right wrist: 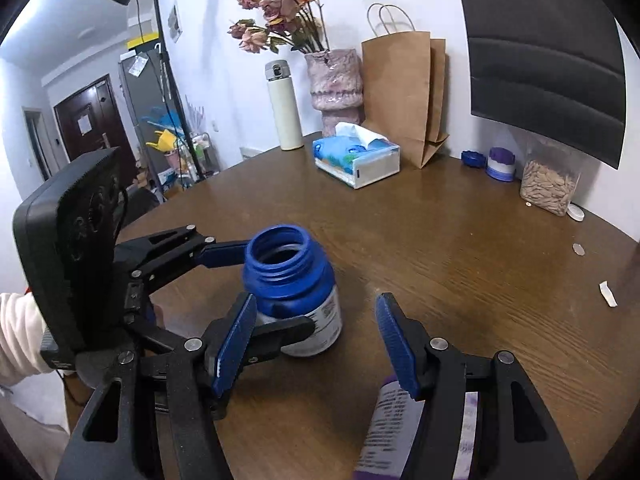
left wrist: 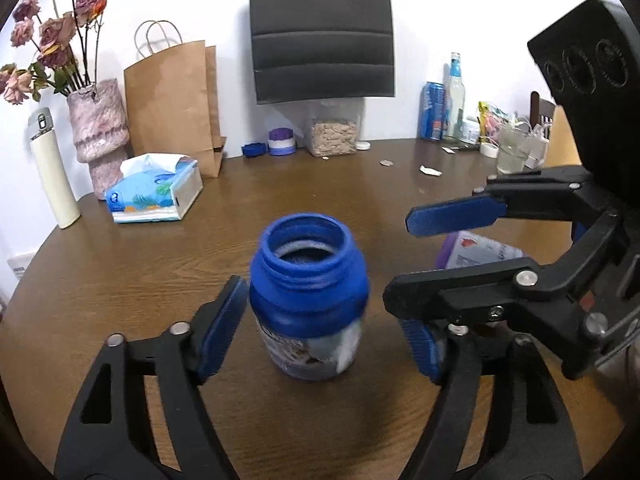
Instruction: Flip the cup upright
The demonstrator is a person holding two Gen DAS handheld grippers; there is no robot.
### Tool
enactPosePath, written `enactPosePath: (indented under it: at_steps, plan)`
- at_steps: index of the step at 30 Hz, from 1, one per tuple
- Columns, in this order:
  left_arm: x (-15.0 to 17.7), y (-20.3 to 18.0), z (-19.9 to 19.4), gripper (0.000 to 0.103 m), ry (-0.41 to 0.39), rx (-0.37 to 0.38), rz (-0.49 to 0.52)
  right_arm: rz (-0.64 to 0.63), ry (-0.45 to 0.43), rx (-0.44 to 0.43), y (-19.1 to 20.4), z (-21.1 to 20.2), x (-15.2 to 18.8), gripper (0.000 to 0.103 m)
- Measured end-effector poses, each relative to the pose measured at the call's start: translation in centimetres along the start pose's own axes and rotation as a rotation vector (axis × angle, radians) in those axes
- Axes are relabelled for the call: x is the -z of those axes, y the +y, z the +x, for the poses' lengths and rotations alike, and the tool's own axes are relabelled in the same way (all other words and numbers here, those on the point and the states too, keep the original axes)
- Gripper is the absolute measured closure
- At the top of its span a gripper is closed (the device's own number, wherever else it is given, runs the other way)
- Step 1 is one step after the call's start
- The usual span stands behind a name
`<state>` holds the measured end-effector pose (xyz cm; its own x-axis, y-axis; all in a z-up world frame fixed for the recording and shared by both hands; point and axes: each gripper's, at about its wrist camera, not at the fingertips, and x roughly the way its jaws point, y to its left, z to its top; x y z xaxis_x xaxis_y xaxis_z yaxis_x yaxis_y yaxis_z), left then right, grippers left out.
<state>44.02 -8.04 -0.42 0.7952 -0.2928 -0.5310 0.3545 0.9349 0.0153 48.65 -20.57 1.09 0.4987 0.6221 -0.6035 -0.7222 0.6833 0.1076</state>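
Note:
A blue jar-like cup (left wrist: 308, 300) with a printed label stands upright on the brown round table (left wrist: 160, 272), its open mouth up. My left gripper (left wrist: 324, 332) is open, with the cup between its fingers and gaps on both sides. In the right wrist view the cup (right wrist: 294, 292) stands left of centre, between the left gripper's fingers (right wrist: 228, 254). My right gripper (right wrist: 316, 344) is open and empty, just right of the cup. It also shows in the left wrist view (left wrist: 448, 220) at the right.
A purple-and-white packet (right wrist: 396, 432) lies under my right gripper. At the table's back stand a tissue box (left wrist: 154, 192), a paper bag (left wrist: 176, 104), a vase of dried flowers (left wrist: 100, 128), a white flask (left wrist: 54, 172), a seed jar (left wrist: 334, 132), a can and bottles (left wrist: 444, 108).

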Motion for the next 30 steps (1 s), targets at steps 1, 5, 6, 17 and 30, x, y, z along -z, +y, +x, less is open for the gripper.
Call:
enactPosePath:
  at_steps: [1,5,6,17,30]
  plan:
    - [0.1,-0.1,-0.2,0.025,0.003,-0.001,0.004,-0.007,-0.001,0.010,0.4,-0.3,0.0,0.035]
    - [0.4,-0.5,-1.8,0.023,-0.005,-0.020,-0.015,0.004,-0.015,0.026,1.4,-1.6,0.4,0.030]
    - [0.5,-0.5,-2.2,0.022,-0.009,-0.022,-0.025,0.011,-0.021,0.025,1.7,-2.1,0.5,0.030]
    - [2.5,-1.4,-12.4,0.013,-0.155,-0.058,-0.087,0.006,-0.119,0.072,6.3,-9.1,3.0,0.030]
    - [11.7,-3.7,-27.8,0.004,-0.297,-0.255,-0.147,0.083,-0.180,0.318,18.0,-18.1,11.8,0.026]
